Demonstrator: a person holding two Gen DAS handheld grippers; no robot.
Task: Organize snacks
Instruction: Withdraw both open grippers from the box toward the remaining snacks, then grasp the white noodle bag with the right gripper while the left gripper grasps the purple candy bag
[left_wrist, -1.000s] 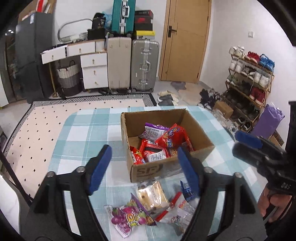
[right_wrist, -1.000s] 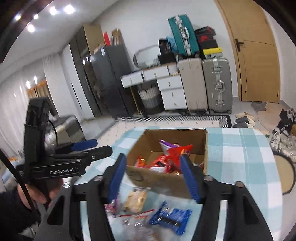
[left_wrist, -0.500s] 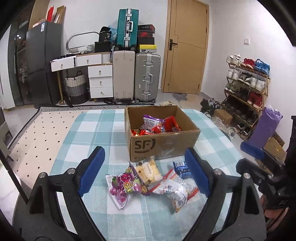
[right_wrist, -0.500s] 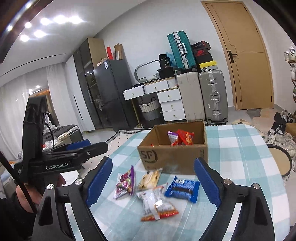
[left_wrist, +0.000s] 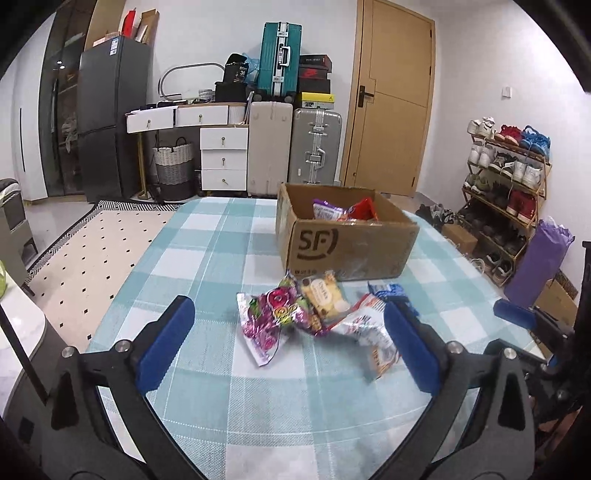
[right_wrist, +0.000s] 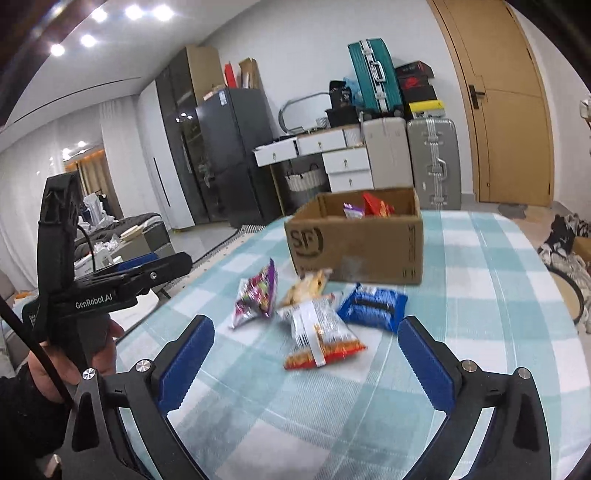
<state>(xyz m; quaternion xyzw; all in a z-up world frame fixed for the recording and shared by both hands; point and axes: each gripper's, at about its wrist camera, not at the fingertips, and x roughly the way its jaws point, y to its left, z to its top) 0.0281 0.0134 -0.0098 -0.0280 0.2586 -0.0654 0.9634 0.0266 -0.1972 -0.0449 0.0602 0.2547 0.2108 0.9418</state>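
Four loose snack packets lie ahead of my fingers on the teal-and-white checked tablecloth (right_wrist: 480, 280) — a purple candy bag (left_wrist: 275, 317), a yellow biscuit pack (left_wrist: 325, 297), a clear packet with a red-orange end (right_wrist: 319, 338) and a blue cookie pack (right_wrist: 373, 306). Just beyond them stands the brown cardboard SF box (left_wrist: 347, 236), snacks inside. My left gripper (left_wrist: 286, 345) and right gripper (right_wrist: 306, 363) are both spread wide, holding nothing — well short of the packets.
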